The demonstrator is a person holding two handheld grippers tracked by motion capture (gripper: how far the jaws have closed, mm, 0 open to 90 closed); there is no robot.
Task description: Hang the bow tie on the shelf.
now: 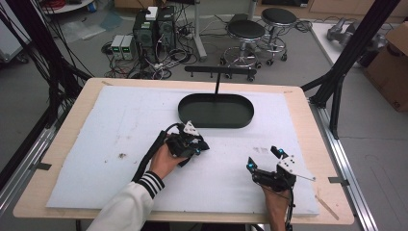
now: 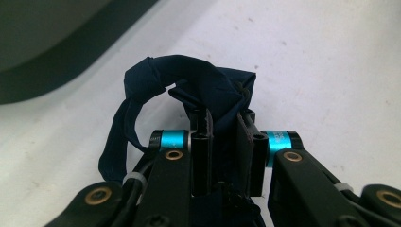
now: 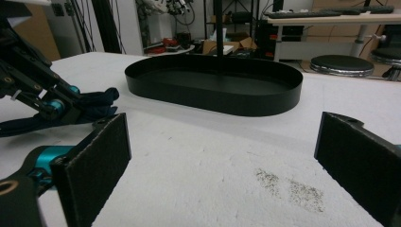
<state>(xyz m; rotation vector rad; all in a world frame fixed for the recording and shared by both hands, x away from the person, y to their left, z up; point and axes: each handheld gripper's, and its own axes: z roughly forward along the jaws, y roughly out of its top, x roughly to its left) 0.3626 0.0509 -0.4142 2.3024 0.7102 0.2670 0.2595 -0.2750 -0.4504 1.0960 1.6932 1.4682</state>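
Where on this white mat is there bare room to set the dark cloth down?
Bare mat lies left of the black tray, and between the left tongs and the right tongs. It is crowded only where the left tongs pinch the cloth just below the tray.

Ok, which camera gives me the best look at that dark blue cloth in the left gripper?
The left gripper view: the dark blue cloth sits bunched between the jaws, close up. The high view shows a dark bit under the left gripper; the right gripper view shows a small patch from the side.

We find no legible text, label, brand, number or sign anywhere; any markings on the distant equipment are too small to read.
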